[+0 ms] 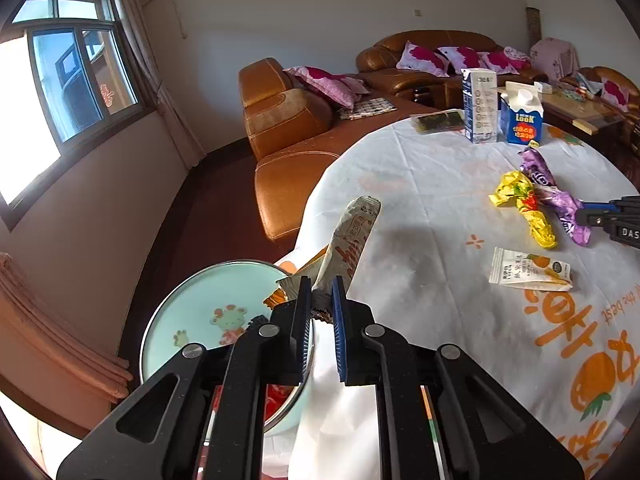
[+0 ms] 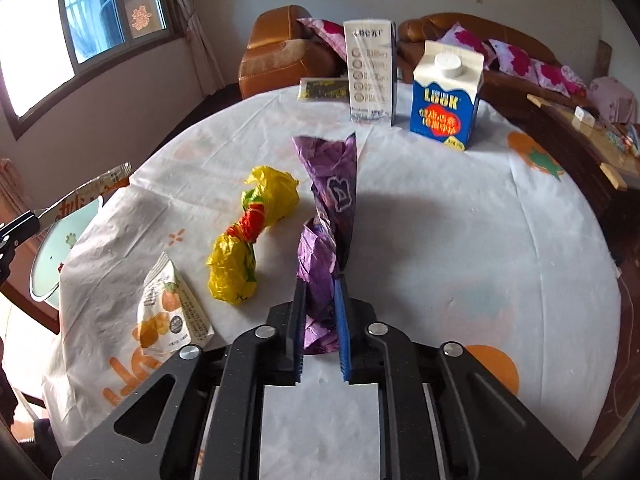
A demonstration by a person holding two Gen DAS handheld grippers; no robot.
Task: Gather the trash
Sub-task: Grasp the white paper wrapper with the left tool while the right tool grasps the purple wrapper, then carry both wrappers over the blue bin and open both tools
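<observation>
My left gripper (image 1: 321, 296) is shut on the end of a long beige snack wrapper (image 1: 352, 236) and holds it over the table's left edge, just above a pale green bin (image 1: 188, 320). That wrapper (image 2: 86, 194) and the left gripper also show at the left of the right wrist view. My right gripper (image 2: 320, 300) is shut on a crumpled purple wrapper (image 2: 332, 200), whose far end sticks up over the table. Its black tip (image 1: 612, 216) enters the left wrist view from the right, at the purple wrapper (image 1: 548, 188). Beside it lie a yellow wrapper (image 2: 248, 236) and a white orange-print sachet (image 2: 172, 308).
The round table (image 2: 460, 240) wears a white cloth with orange prints. At its far side stand a tall white carton (image 2: 370, 72), a blue LOOK carton (image 2: 444, 100) and a dark flat packet (image 2: 324, 89). Brown leather sofas (image 1: 288, 120) with pink cushions stand behind.
</observation>
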